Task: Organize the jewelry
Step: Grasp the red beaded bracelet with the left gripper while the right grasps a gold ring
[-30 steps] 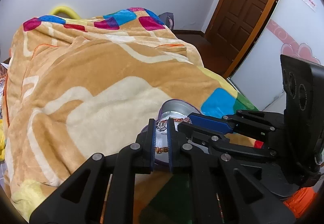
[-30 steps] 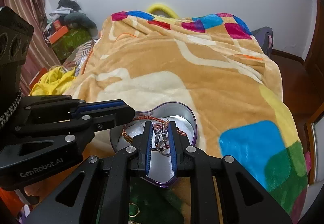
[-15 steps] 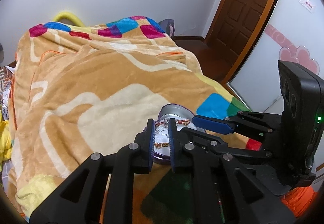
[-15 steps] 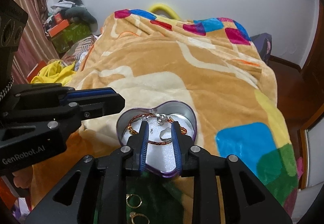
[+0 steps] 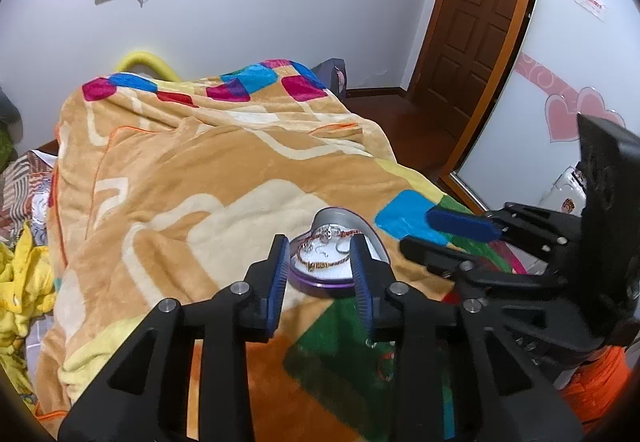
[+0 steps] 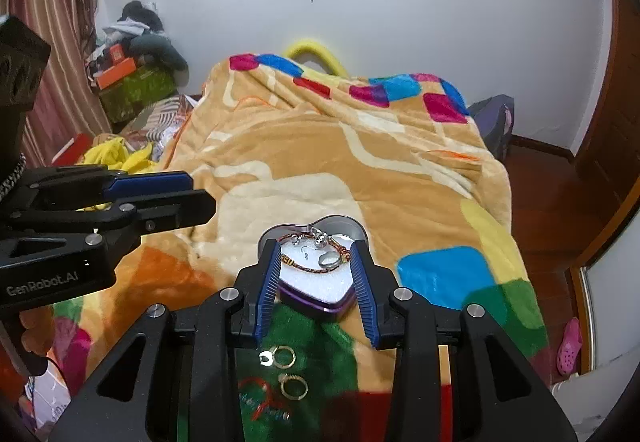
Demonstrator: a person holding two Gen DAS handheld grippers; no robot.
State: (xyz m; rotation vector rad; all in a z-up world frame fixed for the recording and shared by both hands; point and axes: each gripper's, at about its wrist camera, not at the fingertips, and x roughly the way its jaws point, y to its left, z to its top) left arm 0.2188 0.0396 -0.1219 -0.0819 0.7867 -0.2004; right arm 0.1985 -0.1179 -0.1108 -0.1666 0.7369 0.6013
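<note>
The fingers (image 6: 267,284) of the right gripper (image 6: 316,286) are standing wide apart with nothing between them, hanging just above the near end of the heart-shaped tin (image 6: 316,282), and the left gripper (image 5: 322,280) is likewise spreading its fingers (image 5: 278,274) wide and gripping nothing, hovering on the near side of that same tin (image 5: 340,266). The tin is sitting on the bed's orange blanket (image 6: 320,170), lidless, with a braided bracelet (image 6: 308,267), a silver ring (image 6: 329,261) and a small silver charm (image 6: 318,235) lying on its white lining. Two gold rings (image 6: 284,356) (image 6: 294,386) are lying on the green patch of the blanket just nearer than the tin, beside a red cord bracelet (image 6: 260,400)
</note>
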